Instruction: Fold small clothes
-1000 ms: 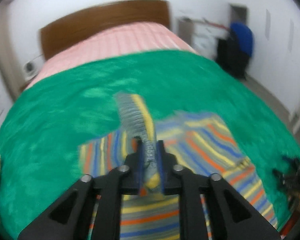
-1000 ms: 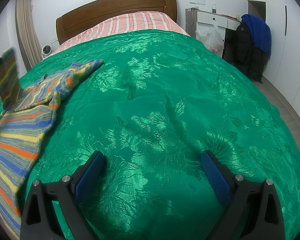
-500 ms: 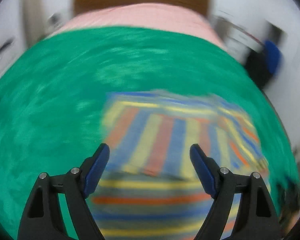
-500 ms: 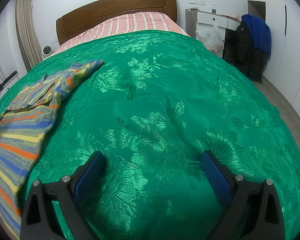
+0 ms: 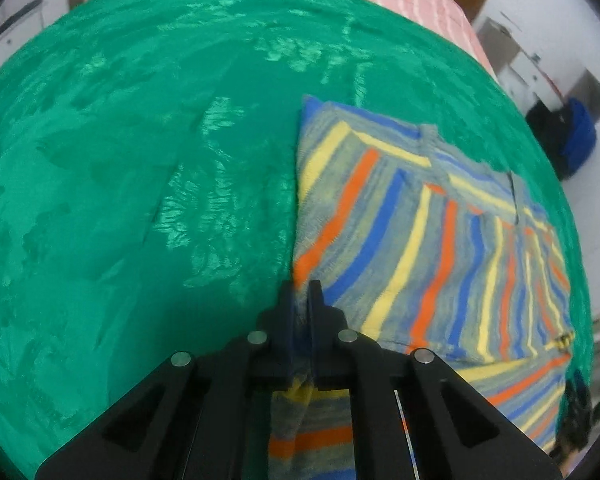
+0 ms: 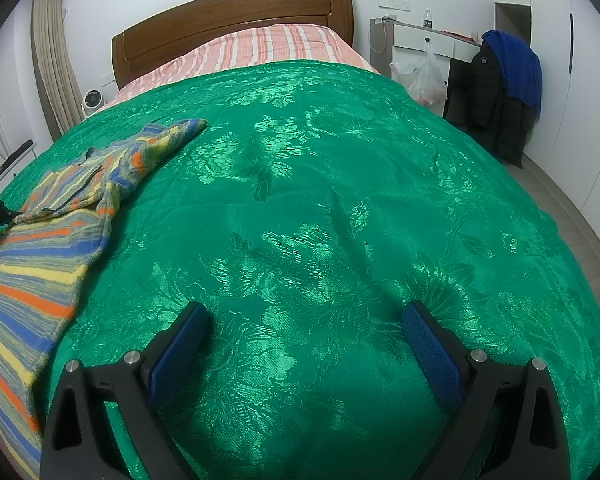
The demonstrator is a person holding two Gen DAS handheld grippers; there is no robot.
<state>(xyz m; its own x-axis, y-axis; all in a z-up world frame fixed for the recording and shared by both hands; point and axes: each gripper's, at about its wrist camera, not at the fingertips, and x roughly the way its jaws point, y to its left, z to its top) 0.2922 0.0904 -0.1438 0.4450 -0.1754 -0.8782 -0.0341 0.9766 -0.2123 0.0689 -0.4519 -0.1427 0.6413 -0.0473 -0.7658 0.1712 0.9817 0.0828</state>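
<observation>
Striped knit sweater point(image 5: 420, 232) spread on green bedspread point(image 5: 140, 160), left gripper point(image 5: 299, 300) jaws clenched on sweater's near edge, right gripper point(image 6: 304, 344) jaws released wide over bare bedspread, well apart from sweater.

No text, label, brand, number or sign can be read in either wrist view.

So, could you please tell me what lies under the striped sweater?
The striped sweater lies on the green bedspread, which shows all around it. Whatever the sweater covers is hidden from both views.
</observation>
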